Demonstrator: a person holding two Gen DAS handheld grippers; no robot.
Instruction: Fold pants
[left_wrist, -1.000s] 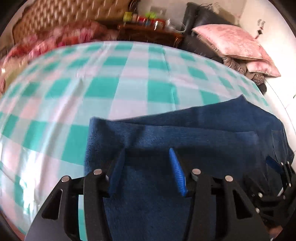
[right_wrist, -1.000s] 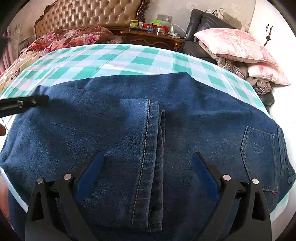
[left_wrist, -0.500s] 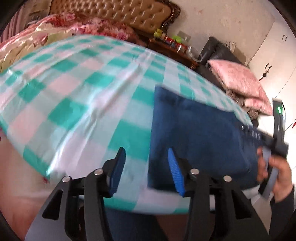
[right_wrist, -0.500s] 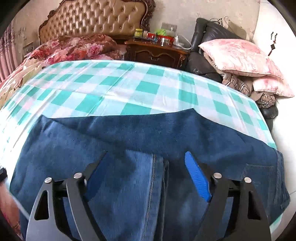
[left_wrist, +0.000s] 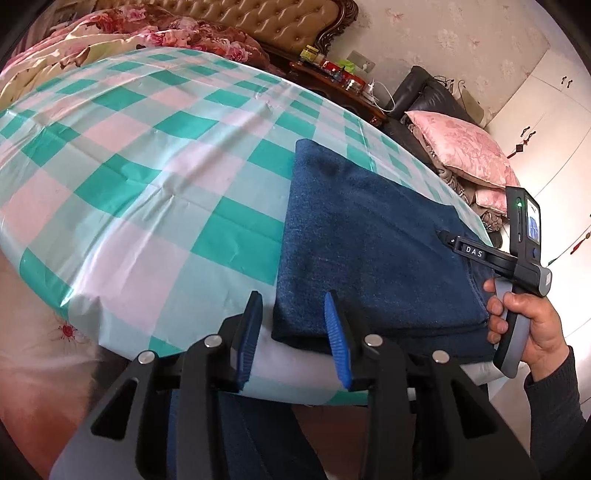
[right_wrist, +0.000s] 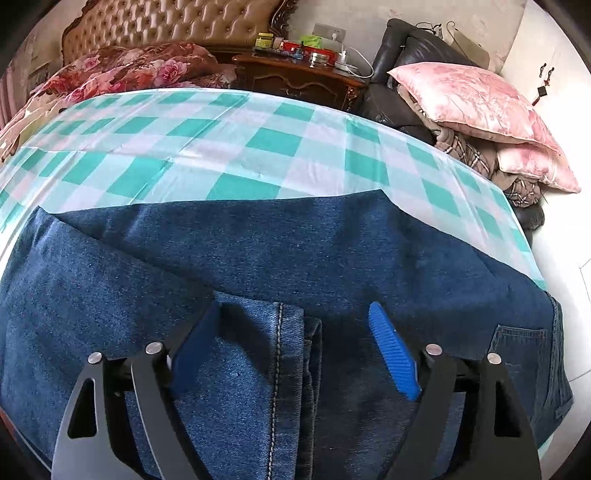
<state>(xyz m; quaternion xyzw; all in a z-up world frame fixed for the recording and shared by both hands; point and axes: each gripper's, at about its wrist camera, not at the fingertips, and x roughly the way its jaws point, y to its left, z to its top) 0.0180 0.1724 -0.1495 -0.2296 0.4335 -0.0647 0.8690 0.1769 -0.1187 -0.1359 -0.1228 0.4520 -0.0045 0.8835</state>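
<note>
The pants (left_wrist: 373, 243) are dark blue denim, folded into a thick flat rectangle with stacked layers showing along the near edge. In the right wrist view, a hemmed leg end with pale stitching lies on top, and a back pocket shows at the far right. They lie at the near right of a table covered in a glossy, creased teal, pink and white checked cloth (left_wrist: 147, 166).

The left gripper (left_wrist: 291, 332) sits at the fold's near left corner. Its jaws have just been closing, the corner between them, the pads not pressing. The right gripper (right_wrist: 295, 347), in a hand (left_wrist: 524, 321), has just opened wider above the hem and grips nothing.

Behind are a tufted headboard (right_wrist: 166, 26), floral bedding (right_wrist: 129, 70), a carved wooden nightstand (right_wrist: 295, 77) and 2 pink satin pillows (right_wrist: 480, 99).
</note>
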